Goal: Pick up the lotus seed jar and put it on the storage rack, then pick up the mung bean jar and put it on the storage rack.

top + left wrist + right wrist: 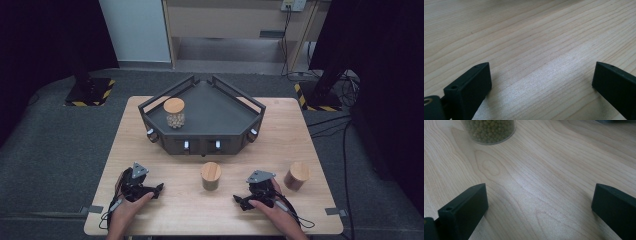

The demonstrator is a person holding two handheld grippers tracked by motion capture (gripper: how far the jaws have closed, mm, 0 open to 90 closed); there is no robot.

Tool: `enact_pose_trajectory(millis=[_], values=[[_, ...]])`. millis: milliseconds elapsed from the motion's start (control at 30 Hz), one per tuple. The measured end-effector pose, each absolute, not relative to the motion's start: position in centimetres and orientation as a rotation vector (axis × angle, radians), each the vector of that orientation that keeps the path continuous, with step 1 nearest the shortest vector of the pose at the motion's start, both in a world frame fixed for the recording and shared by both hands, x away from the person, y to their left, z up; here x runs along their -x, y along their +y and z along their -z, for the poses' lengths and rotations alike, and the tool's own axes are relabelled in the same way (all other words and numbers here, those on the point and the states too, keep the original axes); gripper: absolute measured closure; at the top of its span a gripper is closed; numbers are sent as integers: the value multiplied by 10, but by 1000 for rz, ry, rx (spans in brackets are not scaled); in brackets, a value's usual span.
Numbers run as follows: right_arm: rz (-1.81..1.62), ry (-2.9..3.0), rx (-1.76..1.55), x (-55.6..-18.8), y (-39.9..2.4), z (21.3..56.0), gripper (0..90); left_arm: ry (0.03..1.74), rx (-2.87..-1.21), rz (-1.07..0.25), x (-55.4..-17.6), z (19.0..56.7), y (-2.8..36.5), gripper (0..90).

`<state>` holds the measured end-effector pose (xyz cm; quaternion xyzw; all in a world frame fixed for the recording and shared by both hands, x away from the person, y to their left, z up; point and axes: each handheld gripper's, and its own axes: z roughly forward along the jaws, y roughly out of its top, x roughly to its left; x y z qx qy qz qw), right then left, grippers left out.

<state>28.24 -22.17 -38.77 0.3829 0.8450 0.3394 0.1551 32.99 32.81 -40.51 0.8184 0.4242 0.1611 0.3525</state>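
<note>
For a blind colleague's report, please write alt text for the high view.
On a wooden table, two hand-held grippers, the left gripper and the right gripper, rest open near the front edge. One jar stands in a dark tray behind; two lidded jars stand on the table.

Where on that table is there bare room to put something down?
Bare wood lies between the left claw and the middle jar, and along the left edge of the table. The tray is free except for its one jar. The right front is crowded.
</note>
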Motion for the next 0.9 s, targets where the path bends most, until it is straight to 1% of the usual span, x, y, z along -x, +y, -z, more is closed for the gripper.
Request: enact_pose_trajectory(millis=[133,200,467,900], values=[[-974,2421,-1099,-282,-222,388,13,1098,-2118,-417,-330,405,328,9],[-963,2437,-1097,-284,-223,383,36,1097,-2118,-416,-330,405,328,9],[-1030,2415,-1081,-282,-232,364,34,1096,-2118,-414,-330,405,328,8],[-1048,2445,-1016,-283,-230,351,32,1096,-2117,-412,-331,405,328,5]])
